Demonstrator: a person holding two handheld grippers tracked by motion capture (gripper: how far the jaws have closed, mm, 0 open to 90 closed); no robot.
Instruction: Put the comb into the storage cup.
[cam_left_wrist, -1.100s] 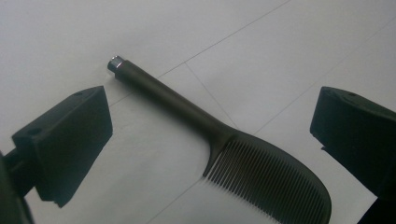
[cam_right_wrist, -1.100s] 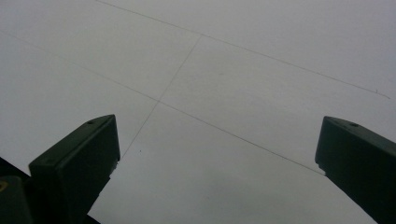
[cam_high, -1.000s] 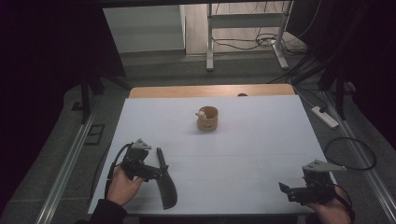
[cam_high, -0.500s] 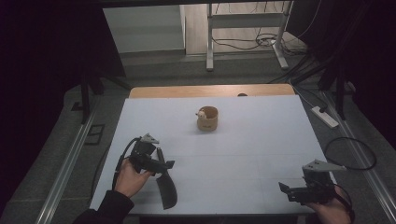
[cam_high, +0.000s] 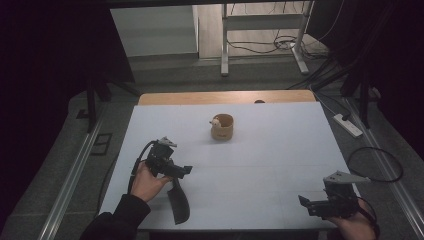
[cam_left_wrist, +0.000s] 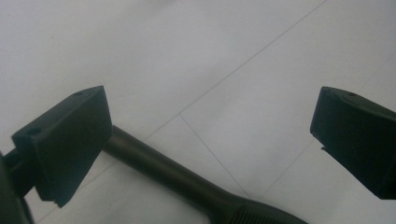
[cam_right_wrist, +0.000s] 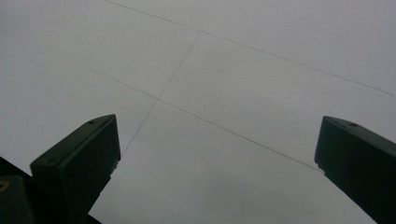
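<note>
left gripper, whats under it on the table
A dark long-handled tool lies on the white table under the open left gripper. Its handle shows between the jaws; the near end is hidden.

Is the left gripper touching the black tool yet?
Cannot tell. In the left gripper view the open left gripper straddles the black tool, whose handle passes behind one jaw; no view shows contact or a gap plainly.

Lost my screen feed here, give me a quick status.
Left gripper open, above the black tool on the table. Right gripper open, over bare table. Wooden cup stands far off, nothing blocking.
</note>
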